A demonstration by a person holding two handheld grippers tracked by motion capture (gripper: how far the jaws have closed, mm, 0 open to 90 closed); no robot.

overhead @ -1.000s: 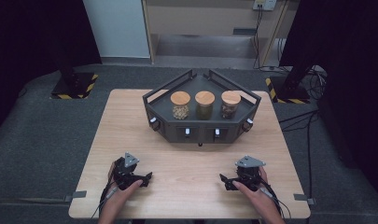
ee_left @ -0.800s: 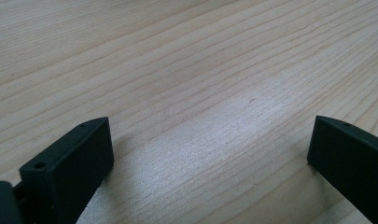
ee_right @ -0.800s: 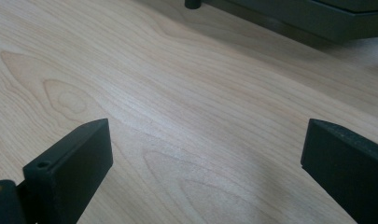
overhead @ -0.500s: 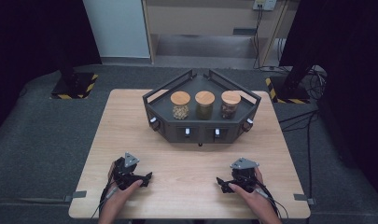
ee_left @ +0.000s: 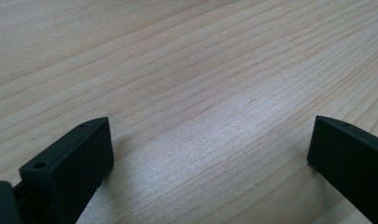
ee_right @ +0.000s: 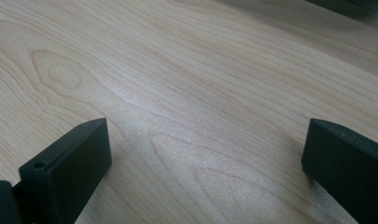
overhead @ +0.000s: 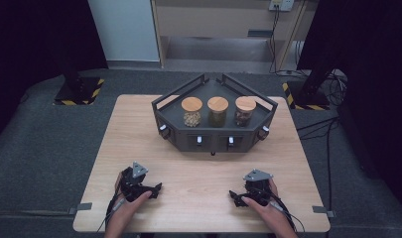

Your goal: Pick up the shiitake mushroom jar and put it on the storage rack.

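In the high view the left gripper (overhead: 151, 189) rests at the near edge of the table (overhead: 139, 129), just as a second ago; the right gripper (overhead: 236, 197) has drawn back toward the person and turned inward — a settling, not a reach; the three cork-lidded jars (overhead: 218, 111) stand in a row on the dark tray (overhead: 164, 101), well apart from both tools; in the left gripper view the jaws stand wide over bare wood, holding nothing; the right gripper view shows the same — work on the jars looks not yet begun
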